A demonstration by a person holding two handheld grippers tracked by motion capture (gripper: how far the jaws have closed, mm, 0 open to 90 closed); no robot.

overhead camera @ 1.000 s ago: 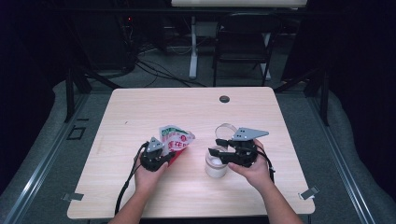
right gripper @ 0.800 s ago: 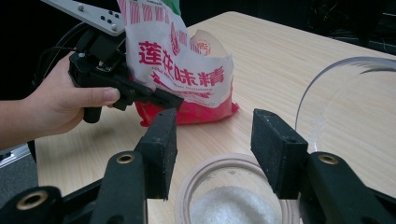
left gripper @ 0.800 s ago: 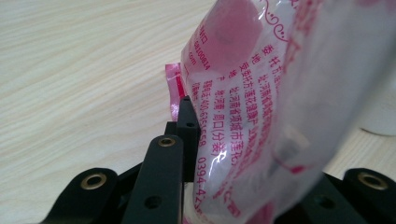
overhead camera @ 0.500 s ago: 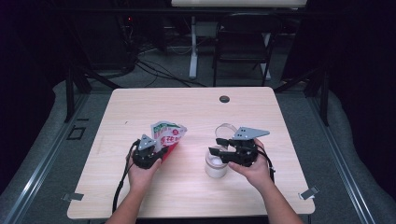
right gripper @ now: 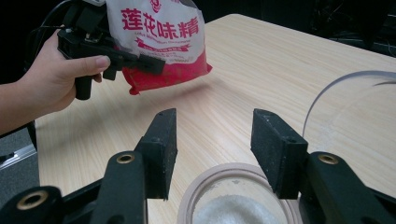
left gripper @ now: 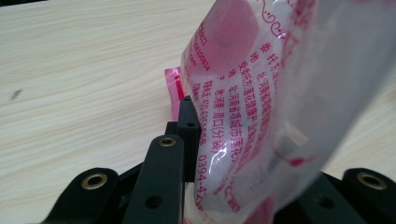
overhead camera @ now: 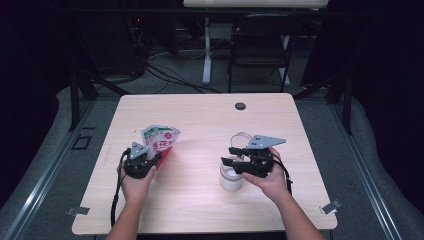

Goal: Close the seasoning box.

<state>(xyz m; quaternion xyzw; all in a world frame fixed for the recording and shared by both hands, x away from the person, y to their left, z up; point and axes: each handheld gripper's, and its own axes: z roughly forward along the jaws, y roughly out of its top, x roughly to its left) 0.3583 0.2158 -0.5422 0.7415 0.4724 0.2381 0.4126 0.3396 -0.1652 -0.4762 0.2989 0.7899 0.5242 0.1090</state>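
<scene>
White powder sits in open jar (overhead camera: 231, 176), near right on table (overhead camera: 200, 120): pour looks done. Clear lid (overhead camera: 241, 136) just beyond jar, not yet on. Right gripper (right gripper: 212, 140) wide above jar mouth. Left gripper (overhead camera: 145, 159) clamps bag (overhead camera: 159, 141), held upright, well left.

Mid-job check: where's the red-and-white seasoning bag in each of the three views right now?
High view: bag left of centre, clamped in the left gripper.
Left gripper view: bag up close at centre-right, rising from between the jaws.
Right gripper view: bag at upper left, beyond the open jaws.
Shared landmark: the wooden table, under the bag in all three.
</scene>
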